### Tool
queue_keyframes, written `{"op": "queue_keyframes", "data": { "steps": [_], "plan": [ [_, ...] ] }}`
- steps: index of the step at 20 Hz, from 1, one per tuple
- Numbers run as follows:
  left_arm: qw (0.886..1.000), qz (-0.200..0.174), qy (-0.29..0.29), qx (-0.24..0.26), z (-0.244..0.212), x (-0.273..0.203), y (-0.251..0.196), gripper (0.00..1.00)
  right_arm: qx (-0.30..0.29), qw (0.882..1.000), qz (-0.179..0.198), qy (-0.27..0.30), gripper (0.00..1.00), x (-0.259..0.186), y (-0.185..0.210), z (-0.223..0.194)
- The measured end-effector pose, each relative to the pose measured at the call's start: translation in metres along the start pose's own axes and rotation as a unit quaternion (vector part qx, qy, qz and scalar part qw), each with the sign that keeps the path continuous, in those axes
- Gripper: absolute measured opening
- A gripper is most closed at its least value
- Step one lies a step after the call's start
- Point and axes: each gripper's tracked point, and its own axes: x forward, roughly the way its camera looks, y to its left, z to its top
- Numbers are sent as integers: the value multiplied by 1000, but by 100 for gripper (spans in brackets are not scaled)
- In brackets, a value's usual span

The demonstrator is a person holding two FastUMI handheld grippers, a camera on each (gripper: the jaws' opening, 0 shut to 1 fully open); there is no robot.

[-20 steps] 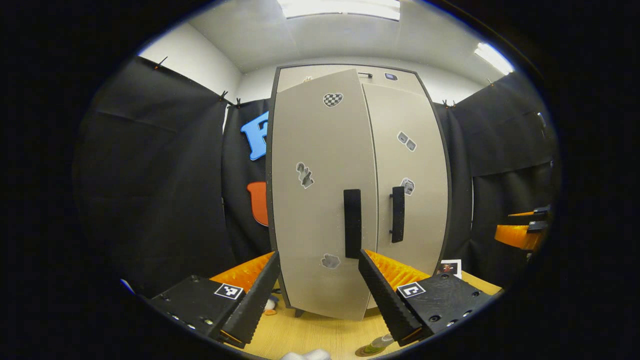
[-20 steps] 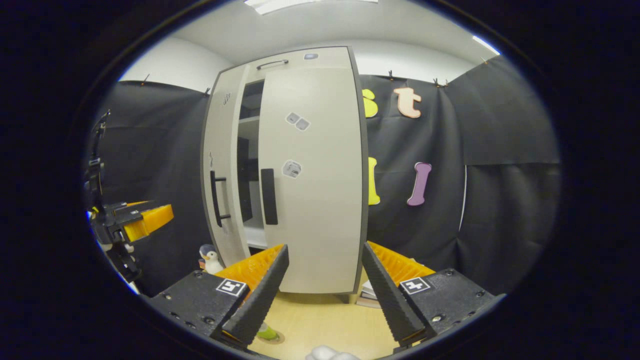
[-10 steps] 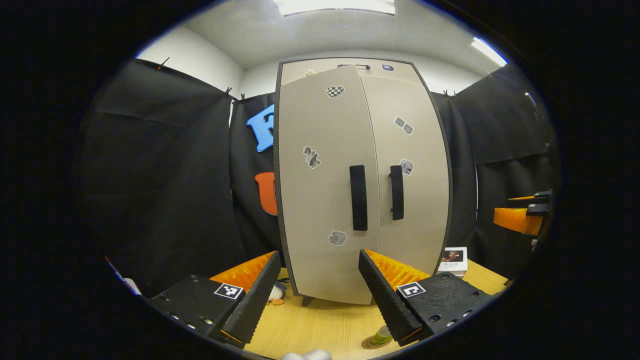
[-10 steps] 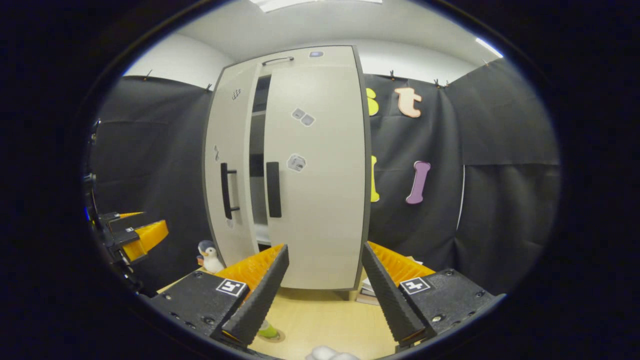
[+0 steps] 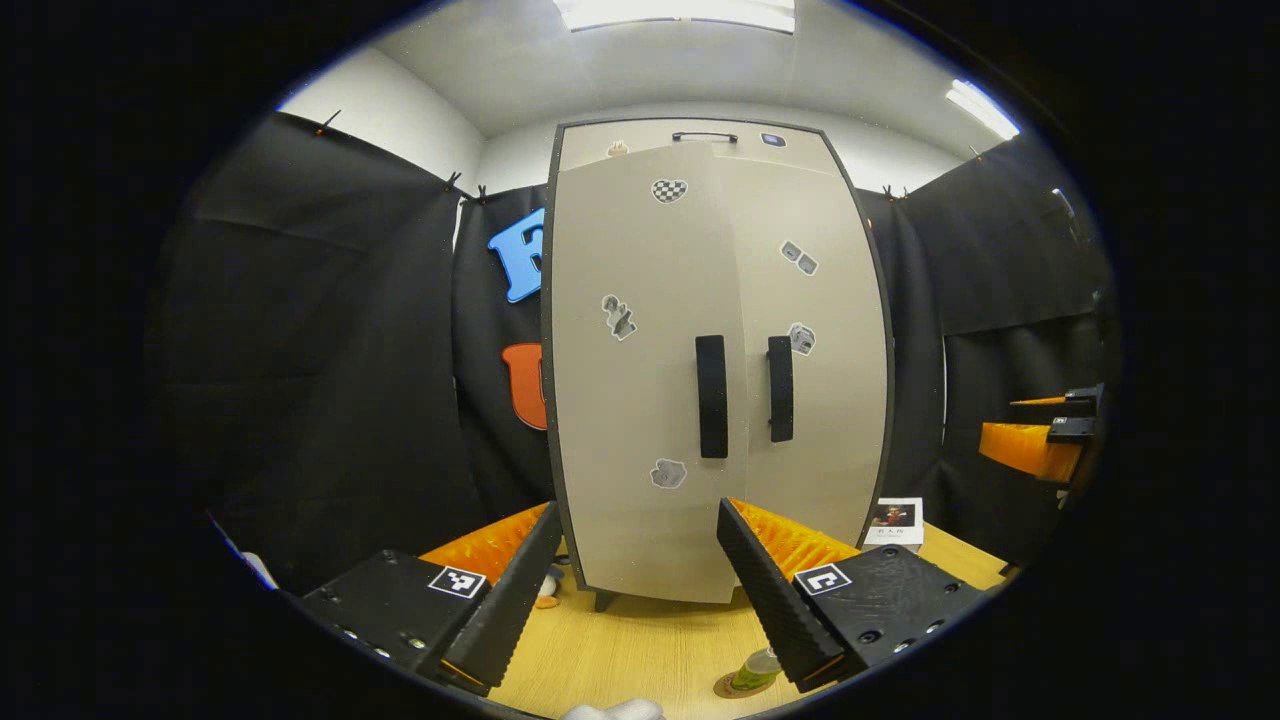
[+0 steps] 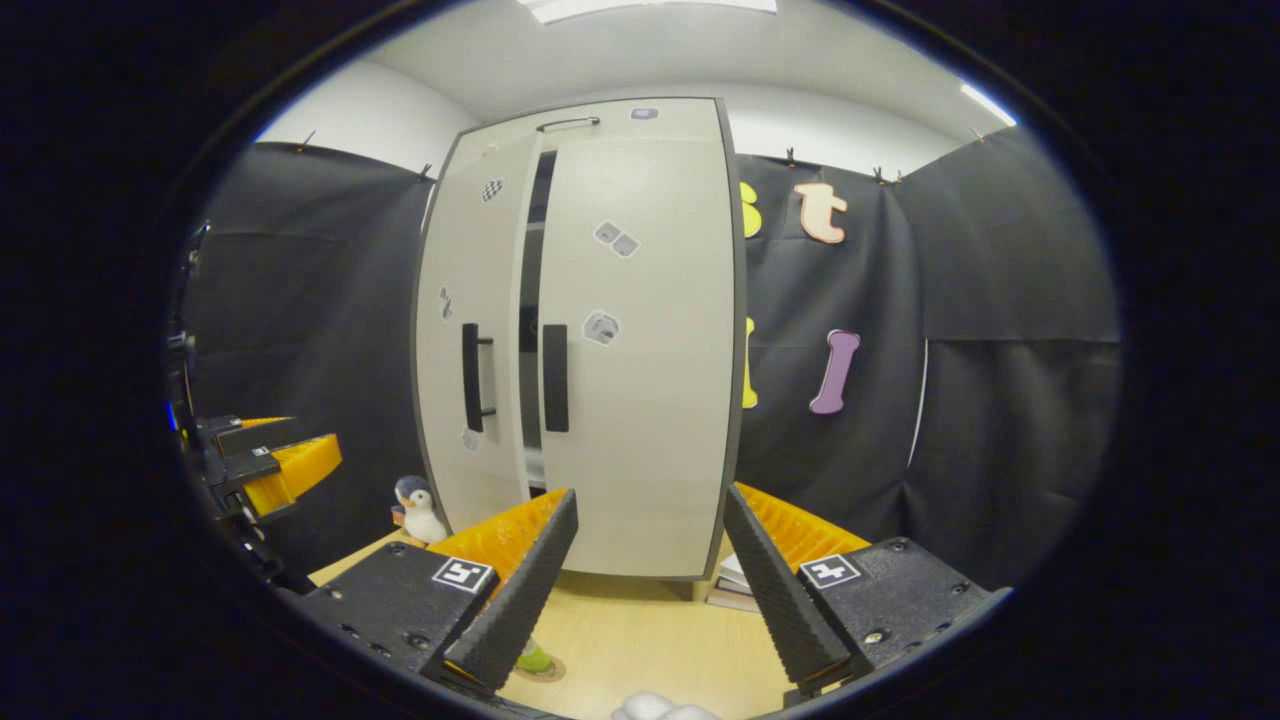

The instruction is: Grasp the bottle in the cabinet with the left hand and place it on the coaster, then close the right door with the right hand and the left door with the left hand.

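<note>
The tall beige cabinet (image 5: 640,150) stands on the table ahead. In the left gripper view its left door (image 5: 630,400) and right door (image 5: 825,380) look almost flush, black handles side by side. From the right gripper view a narrow dark gap (image 6: 530,300) still separates the left door (image 6: 465,250) from the right door (image 6: 650,400). The green bottle (image 5: 752,673) stands on the round coaster (image 5: 728,688) by my left gripper's right finger; the bottle (image 6: 536,660) also shows low in the right gripper view. My left gripper (image 5: 638,505) is open and holds nothing. My right gripper (image 6: 650,492) is open too.
A penguin toy (image 6: 414,508) sits left of the cabinet, and a small picture card (image 5: 896,516) and stacked books (image 6: 735,585) lie to its right. The right gripper (image 5: 1040,440) hangs far right in the left gripper view; the left gripper (image 6: 280,455) sits far left in the right gripper view.
The left door has swung inward and the gap between the doors has narrowed to a slit. My left gripper has drawn back a little from the door. The right gripper stayed nearly still.
</note>
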Motion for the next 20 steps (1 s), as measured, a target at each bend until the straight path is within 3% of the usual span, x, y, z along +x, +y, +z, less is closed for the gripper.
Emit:
{"op": "queue_keyframes", "data": {
  "steps": [20],
  "plan": [
    [1000,-1,1,-7,5,7,1,96,4,1000,3,-1,96,2,0,2]
  ]
}}
